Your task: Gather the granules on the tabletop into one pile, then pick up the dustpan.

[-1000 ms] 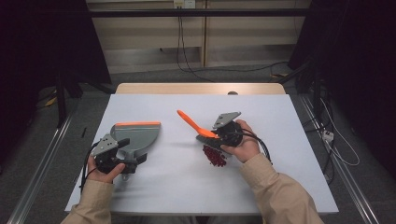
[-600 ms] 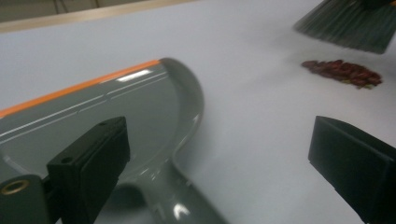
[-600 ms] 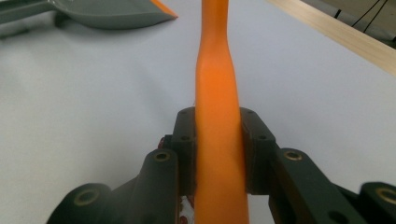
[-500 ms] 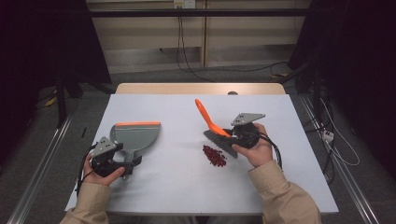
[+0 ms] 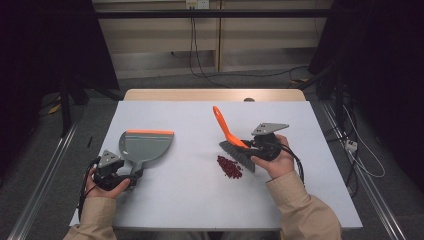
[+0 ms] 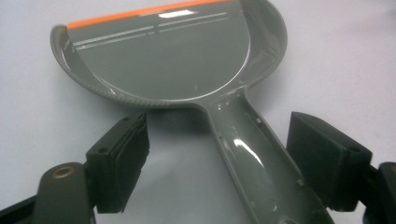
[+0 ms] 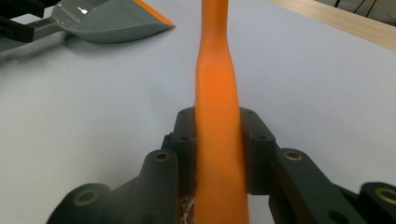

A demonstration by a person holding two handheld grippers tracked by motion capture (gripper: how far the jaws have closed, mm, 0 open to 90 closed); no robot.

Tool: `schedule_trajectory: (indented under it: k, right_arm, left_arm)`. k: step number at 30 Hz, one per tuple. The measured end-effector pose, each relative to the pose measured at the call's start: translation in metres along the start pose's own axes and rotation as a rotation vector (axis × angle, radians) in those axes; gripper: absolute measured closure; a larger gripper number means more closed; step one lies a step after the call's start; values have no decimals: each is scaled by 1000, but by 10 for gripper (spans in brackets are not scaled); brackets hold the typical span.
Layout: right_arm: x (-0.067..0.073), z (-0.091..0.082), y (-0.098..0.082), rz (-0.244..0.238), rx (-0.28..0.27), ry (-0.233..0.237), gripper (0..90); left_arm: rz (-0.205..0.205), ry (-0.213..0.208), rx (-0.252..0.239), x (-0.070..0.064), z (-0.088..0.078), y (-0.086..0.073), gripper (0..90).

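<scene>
On the left side of the white table (image 5: 190,200), your left gripper (image 5: 131,176) sits at the dustpan's (image 5: 145,146) handle, and its jaws have just been closing; in the left gripper view they stand apart, the handle (image 6: 252,158) lying between the ribbed black pads (image 6: 133,149) with a gap on each side, so nothing is pinched. The dustpan is glossy grey plastic, a shallow rounded scoop with a flat orange lip (image 6: 149,10) along its front edge, resting flat on the table. Your right gripper (image 5: 250,146) is clamped on the brush (image 5: 236,147), its pads pressed tight to both sides of the smooth orange handle (image 7: 215,126), which tapers and rises away from the jaws. The dark bristles rest on the table just beside a small pile of dark red bits (image 5: 229,167), right of centre.
</scene>
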State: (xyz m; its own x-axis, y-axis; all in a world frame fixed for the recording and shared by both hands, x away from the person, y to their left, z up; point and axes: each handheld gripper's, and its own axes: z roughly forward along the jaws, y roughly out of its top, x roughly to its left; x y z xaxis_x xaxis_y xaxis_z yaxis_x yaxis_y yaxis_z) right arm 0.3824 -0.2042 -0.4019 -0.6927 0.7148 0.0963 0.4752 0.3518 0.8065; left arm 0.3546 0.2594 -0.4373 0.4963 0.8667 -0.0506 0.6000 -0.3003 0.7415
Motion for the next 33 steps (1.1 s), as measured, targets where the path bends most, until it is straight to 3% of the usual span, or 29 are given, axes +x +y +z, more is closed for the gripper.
schedule_trajectory:
  k: [7,17,24,27,30,33]
  right_arm:
    - [-3,-2,-3,24,-2,-8,714]
    - [-7,-5,-3,43,-16,-4,714]
    - [-6,-2,-1,39,-16,-1,714]
    - [-6,-1,-1,39,-12,2,714]
    - [-6,0,-2,41,-13,4,714]
    - [-7,-1,-1,39,-13,3,714]
  left_arm:
    - [-37,-24,33,8,4,3,359]
    - [-21,-46,82,10,12,15,453]
    - [-27,-35,151,9,21,22,460]
    - [-37,-23,151,8,23,24,477]
    - [-16,-14,163,8,24,24,608]
    - [-23,-19,162,10,24,24,621]
